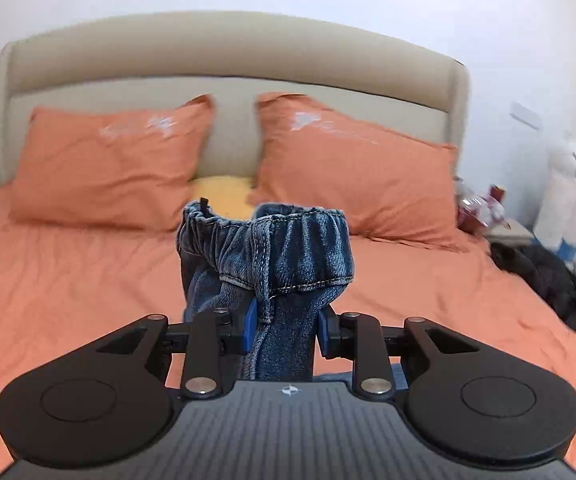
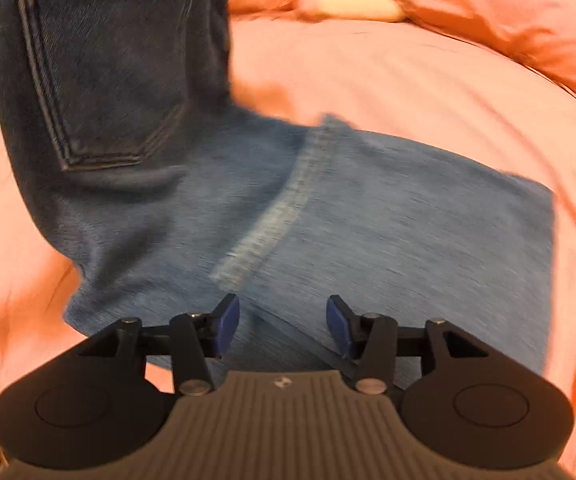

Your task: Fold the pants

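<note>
here your left tool (image 1: pixel 284 330) pinched the pants (image 1: pixel 266 256) at the waistband, while your right tool (image 2: pixel 283 326) hung spread above denim on the bed (image 2: pixel 427 80).

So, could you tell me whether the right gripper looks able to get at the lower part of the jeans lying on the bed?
Probably yes. The right gripper is open and empty just above the flat denim of the jeans, with nothing between them; the left gripper only holds the waistband end up.
</note>
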Demonstrator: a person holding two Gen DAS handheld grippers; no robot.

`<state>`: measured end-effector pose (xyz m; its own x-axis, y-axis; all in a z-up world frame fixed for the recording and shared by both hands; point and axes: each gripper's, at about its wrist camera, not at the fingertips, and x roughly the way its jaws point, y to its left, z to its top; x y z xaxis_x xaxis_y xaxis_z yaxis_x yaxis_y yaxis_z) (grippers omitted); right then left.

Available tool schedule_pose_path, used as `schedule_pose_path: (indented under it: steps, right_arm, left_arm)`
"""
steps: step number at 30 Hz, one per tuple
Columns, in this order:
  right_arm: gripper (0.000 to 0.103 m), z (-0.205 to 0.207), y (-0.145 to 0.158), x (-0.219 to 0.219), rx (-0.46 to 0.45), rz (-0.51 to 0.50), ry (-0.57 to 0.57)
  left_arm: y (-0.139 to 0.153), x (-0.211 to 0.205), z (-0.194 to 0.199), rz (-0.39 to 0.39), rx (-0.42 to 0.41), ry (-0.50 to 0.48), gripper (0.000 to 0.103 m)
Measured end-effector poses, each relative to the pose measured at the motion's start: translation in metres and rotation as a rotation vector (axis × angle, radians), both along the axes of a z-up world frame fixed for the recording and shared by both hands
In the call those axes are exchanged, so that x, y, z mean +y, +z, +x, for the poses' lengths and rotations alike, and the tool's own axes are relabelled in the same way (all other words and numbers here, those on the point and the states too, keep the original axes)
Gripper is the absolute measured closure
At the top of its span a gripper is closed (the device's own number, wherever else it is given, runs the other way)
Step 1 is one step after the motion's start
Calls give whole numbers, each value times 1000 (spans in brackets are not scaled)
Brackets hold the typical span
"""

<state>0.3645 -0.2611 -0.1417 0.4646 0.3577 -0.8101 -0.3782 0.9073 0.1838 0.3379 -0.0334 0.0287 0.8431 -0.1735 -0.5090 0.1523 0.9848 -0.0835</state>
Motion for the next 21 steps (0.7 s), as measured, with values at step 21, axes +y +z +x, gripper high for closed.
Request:
schedule_pose_path:
  steps: [21]
  right_arm:
    - [58, -45, -35, -153, 67, 87, -222]
  left_arm:
    - [-178, -233, -10, 355, 382, -501, 67]
